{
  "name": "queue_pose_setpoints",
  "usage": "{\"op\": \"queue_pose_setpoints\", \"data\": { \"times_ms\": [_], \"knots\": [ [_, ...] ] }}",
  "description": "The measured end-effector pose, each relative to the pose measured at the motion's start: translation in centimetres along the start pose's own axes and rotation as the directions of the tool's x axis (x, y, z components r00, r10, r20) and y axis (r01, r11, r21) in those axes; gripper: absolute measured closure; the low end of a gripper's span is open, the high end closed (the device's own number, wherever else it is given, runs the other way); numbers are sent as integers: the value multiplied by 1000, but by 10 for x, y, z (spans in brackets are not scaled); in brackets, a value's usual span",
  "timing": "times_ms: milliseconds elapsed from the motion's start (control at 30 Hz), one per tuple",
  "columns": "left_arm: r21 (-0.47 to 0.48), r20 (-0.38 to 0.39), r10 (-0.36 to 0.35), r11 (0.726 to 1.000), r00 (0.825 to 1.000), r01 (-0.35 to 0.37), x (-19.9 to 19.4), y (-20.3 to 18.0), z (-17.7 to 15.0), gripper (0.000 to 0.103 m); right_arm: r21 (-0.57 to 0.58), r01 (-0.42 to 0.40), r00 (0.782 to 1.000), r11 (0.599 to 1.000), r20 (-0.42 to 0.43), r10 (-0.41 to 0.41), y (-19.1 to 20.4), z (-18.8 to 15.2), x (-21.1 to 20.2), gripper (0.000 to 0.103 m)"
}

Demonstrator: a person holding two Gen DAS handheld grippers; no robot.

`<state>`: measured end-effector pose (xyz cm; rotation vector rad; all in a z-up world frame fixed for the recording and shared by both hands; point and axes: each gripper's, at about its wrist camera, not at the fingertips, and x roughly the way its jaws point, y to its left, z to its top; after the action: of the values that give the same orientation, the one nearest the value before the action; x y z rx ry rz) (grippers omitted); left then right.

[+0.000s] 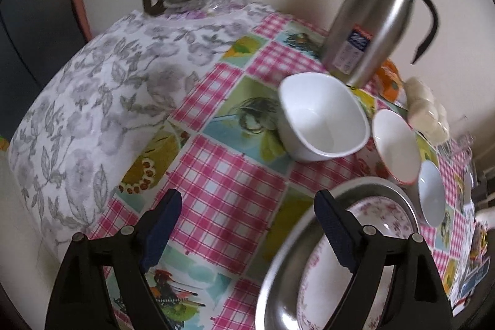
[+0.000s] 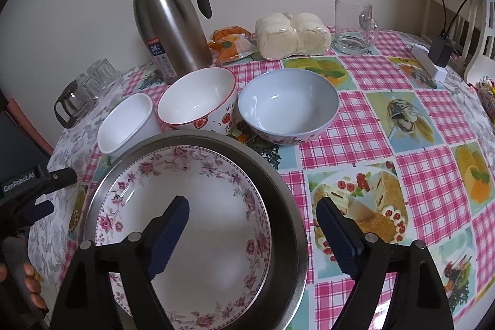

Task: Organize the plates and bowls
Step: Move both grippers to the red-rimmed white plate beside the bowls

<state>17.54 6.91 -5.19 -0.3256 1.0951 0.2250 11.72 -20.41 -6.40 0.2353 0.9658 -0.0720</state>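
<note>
Both tongs apart, gripping nothing. Right tongs (image 2: 252,217) straddle the right rim of the floral plate (image 2: 198,206), which sits inside the steel plate (image 2: 287,206) on the worktop (image 2: 417,169). Left tongs (image 1: 247,211) just left of that stack. 3 bowls beyond: white bowl (image 2: 126,122), strawberry bowl (image 2: 198,101), blue bowl (image 2: 287,104).

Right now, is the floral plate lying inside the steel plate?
Yes, the floral plate lies inside the larger steel plate, whose rim shows all around it.
</note>
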Motion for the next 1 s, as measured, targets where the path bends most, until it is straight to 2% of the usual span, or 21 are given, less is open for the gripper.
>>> {"op": "queue_pose_setpoints", "data": {
  "times_ms": [233, 433, 600, 767, 833, 867, 1000],
  "knots": [
    [-61, 12, 33, 998, 999, -32, 7, 17, 9, 15, 18, 5, 1000, 1000, 1, -5, -3, 0, 4, 3],
    [-87, 37, 42, 995, 998, -38, 9, 22, 17, 15, 26, 9, 1000, 1000, 11, -10, -4, 1, 4, 1],
    [-74, 55, 54, 996, 997, -50, 11, 20, 23, 15, 30, 15, 1000, 999, 17, -16, -4, 1, 5, 0],
    [-63, 105, 54, 997, 993, -47, 4, 17, 30, 15, 23, 14, 1000, 1000, 26, -15, -3, 5, 4, 0],
    [-58, 122, 52, 997, 991, -45, 1, 16, 32, 8, 22, 14, 999, 1000, 29, -15, -3, 7, 4, 0],
    [-57, 130, 45, 998, 991, -38, 0, 16, 34, 0, 24, 15, 999, 1000, 35, -16, -2, 8, 3, 0],
    [-45, 165, 25, 999, 986, -18, -4, 14, 40, 0, 24, 1, 998, 1000, 56, -2, 1, 15, 0, 0]
  ]
}}
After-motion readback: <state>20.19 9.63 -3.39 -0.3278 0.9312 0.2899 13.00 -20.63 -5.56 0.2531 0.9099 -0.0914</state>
